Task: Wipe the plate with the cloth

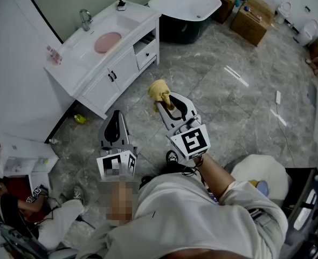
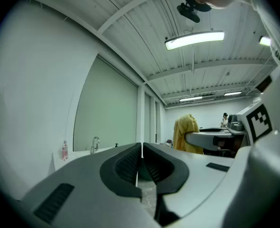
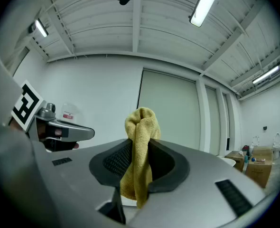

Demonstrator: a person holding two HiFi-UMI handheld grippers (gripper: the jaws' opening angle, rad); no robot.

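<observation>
1. Right gripper (image 3: 139, 152): fingers clamped on a yellow cloth (image 3: 141, 127). A bunched fold stands past the fingertips and a tail hangs below them.
2. Left gripper (image 2: 141, 152): fingers pressed together with nothing between them. In the head view it is at lower centre, just beside the right one.
3. A pink round dish (image 1: 107, 42), taken to be the plate, lies in the sink basin of the white vanity (image 1: 121, 73) at the upper left of the head view. It is well apart from both grippers, with marble floor (image 1: 223, 90) between. No wiping contact yet.
4. Risk A: the cloth is pinched only along a narrow fold. Judgement: sideways drag during a wipe could pull it out of the fingers or roll the bunch over.
5. Risk B: little cloth projects past the fingertips. Pressing steeply could bring the hard fingers onto the plate instead of the fabric.
6. Risk C: the plate appears to lie loose in the curved basin. With the left gripper not steadying it, a wipe may just slide or spin it.
7. Risk D: the faucet (image 1: 85, 19) stands just beside the basin, so a reach from that side could knock it.
8. Risk E: a second person sits on the floor at the lower left of the head view, near the path to the vanity.
</observation>
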